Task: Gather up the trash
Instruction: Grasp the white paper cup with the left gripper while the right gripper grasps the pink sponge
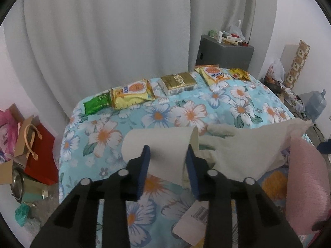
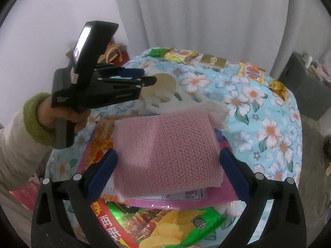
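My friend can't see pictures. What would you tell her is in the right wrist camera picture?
An open right gripper straddles a pink knitted cloth lying on snack bags on a blue flowered bedspread. To the left, a hand in a green cuff holds the left gripper on a round cream paper piece.

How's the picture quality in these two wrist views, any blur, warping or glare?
Left wrist view: strong fisheye bending of the curtain, dark rounded corners, soft even light, paper cup edge slightly smeared. Right wrist view: same warping, a bright reflection on the left gripper housing, pink cloth sharp.
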Demonstrator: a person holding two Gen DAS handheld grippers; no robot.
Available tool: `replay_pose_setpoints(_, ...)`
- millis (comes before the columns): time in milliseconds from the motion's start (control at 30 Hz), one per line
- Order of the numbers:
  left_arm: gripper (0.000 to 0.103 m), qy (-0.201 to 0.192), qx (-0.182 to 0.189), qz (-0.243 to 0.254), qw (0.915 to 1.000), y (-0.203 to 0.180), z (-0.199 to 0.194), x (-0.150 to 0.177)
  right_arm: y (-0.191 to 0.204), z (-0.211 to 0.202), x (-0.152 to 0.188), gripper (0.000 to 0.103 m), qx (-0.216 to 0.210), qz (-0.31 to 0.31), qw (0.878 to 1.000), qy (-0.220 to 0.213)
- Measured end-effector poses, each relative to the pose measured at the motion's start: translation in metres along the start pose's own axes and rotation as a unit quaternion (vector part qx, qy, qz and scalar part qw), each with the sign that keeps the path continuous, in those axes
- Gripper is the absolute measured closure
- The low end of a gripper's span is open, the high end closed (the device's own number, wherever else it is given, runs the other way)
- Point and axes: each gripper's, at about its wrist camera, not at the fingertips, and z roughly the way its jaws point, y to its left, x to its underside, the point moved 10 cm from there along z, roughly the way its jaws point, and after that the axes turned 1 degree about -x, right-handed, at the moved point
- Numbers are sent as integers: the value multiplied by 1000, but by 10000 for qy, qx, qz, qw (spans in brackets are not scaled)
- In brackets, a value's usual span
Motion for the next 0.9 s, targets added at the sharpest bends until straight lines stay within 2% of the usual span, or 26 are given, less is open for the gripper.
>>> replay_pose_setpoints(233,89,-243,-285,18,9993,12,-9,-9,4,3,1,8,73,-161,9998,36)
replay_pose_setpoints(433,100,-448,-512,-208,9975,33,-23,-12,10,9,3,8,294,-396,9987,80)
replay_pose_setpoints(667,100,-728,-787,-638,9922,65,-50,-11,13,12,8,8,512,-599,9968,101)
replay_pose_setpoints(900,100,-901,-765,-840,9894,74,-75,-4,12,15,9,8,600,-640,9961,130)
